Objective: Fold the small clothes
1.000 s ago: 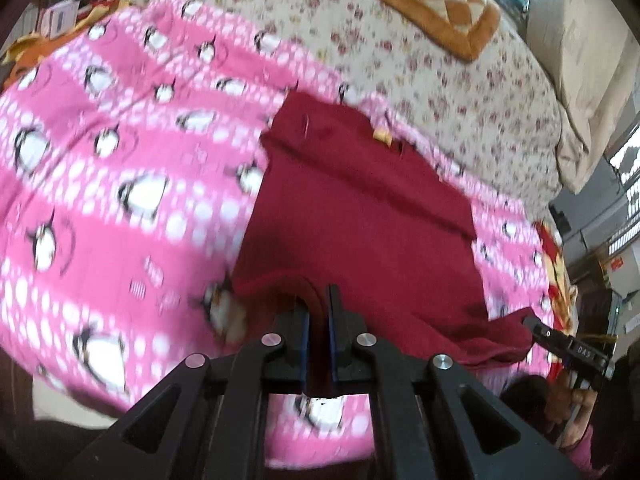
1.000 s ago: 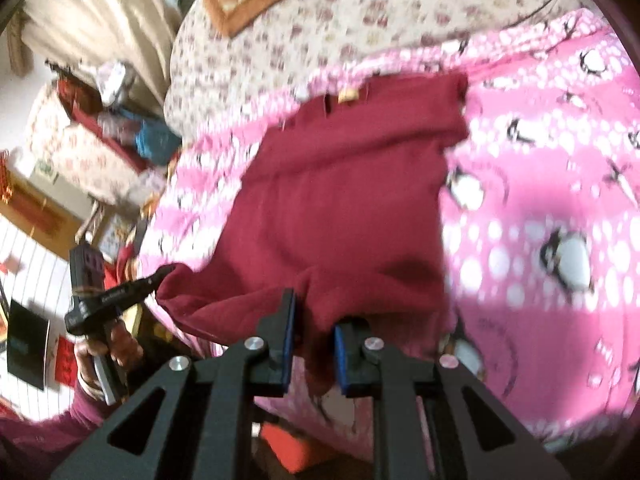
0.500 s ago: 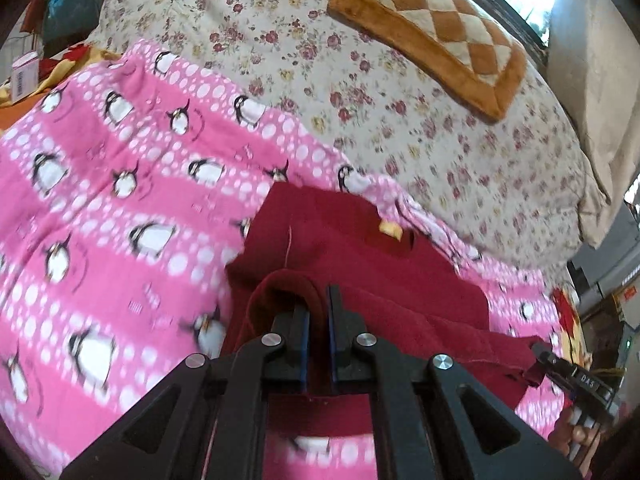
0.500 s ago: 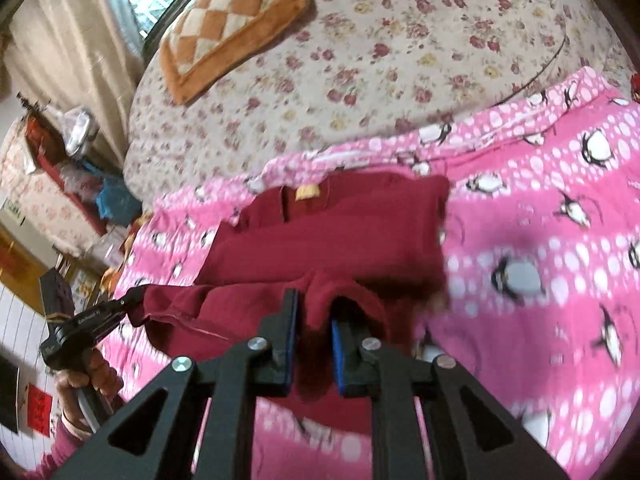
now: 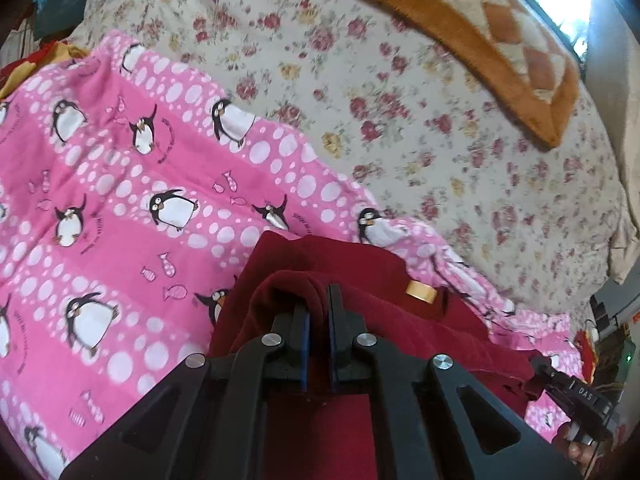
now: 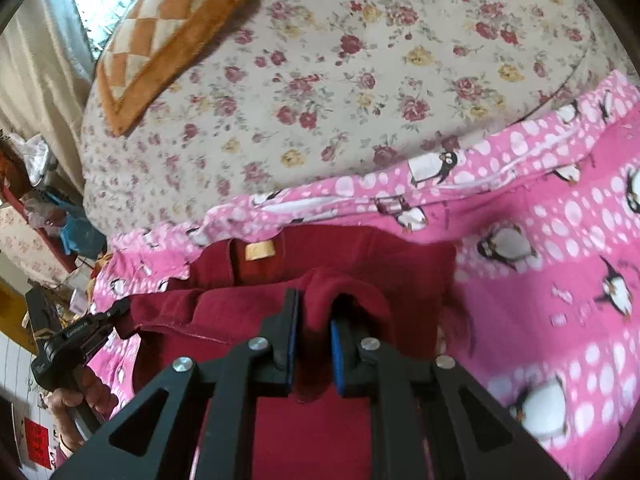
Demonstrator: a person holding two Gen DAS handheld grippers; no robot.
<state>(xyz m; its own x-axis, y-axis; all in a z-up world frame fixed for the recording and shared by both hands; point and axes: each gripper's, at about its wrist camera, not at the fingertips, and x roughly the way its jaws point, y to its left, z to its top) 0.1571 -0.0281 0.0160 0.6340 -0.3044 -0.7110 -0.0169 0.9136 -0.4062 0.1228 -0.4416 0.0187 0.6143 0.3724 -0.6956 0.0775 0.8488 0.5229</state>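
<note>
Both pinched corners of the dark red knit garment (image 5: 372, 312) have travelled up toward its yellow neck label (image 5: 420, 292) — the hem that lay spread well below the label a second ago now doubles over the body, just short of it.

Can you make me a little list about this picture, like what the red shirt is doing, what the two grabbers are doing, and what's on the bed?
garment: dark red shirt, bottom part lifted over toward its collar
tag: yellow label at the collar, uncovered
left gripper: shut on a bunch of the shirt's cloth
right gripper: shut on another bunch of the shirt
under the shirt: pink penguin blanket
under the blanket: flowered bed cover
also on the bed: orange checkered cushion, far side
fold: half done
</note>
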